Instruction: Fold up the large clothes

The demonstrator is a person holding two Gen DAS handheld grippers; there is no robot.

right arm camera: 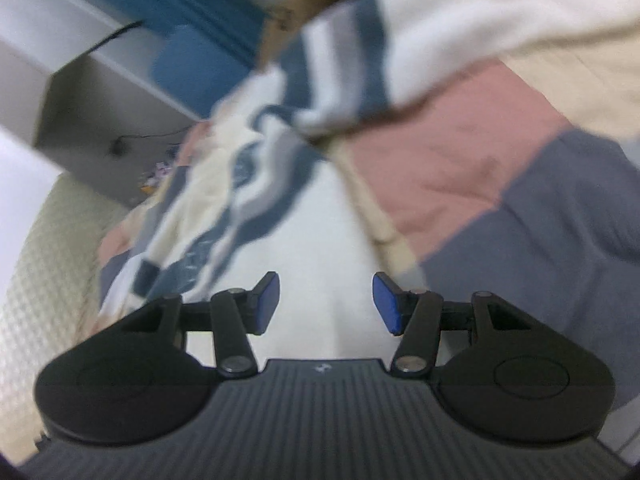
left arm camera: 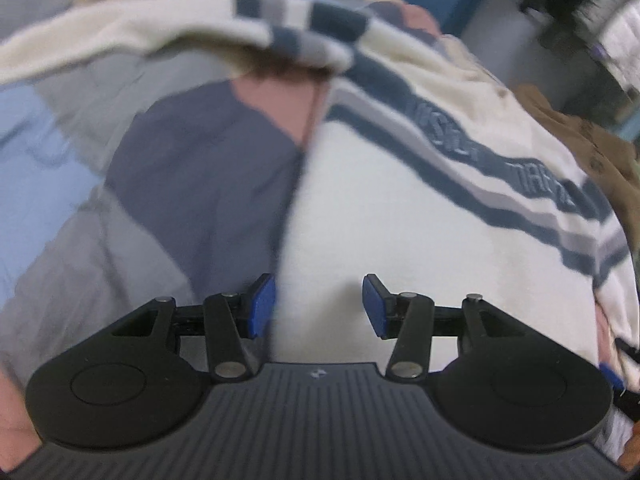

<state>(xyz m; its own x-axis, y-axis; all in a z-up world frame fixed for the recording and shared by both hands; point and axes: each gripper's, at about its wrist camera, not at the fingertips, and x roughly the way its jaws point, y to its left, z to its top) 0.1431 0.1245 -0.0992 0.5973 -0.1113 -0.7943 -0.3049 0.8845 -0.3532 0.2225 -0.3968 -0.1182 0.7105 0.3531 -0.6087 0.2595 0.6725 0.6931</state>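
Patchwork bedding [left arm camera: 192,168] in grey, navy, pink and pale blue blocks filled the left half of the left wrist view and the right half of the right wrist view, serving as the work surface. Over it lay the garment to be folded, a cream sweater [left arm camera: 400,208] with navy and grey stripes and lettering on one band; in the left view it covered the centre and right of the frame, in the right view [right arm camera: 312,216] it ran from the lower centre up to the top right. One striped part of it, probably a sleeve [left arm camera: 304,36], draped across the top of the left frame, rumpled and not flat. A brown item [left arm camera: 580,136] sat at the right edge, behind the sweater.

The left gripper [left arm camera: 318,306] stood low over the sweater's plain cream area, jaws partly apart with nothing between the blue pads. The right gripper [right arm camera: 326,304] was likewise partly apart and empty above cream cloth.

The step in hand looked like an approach to grasp the sweater, folding not yet begun. Next would be pinching an edge on each side, without catching the bedding beneath.
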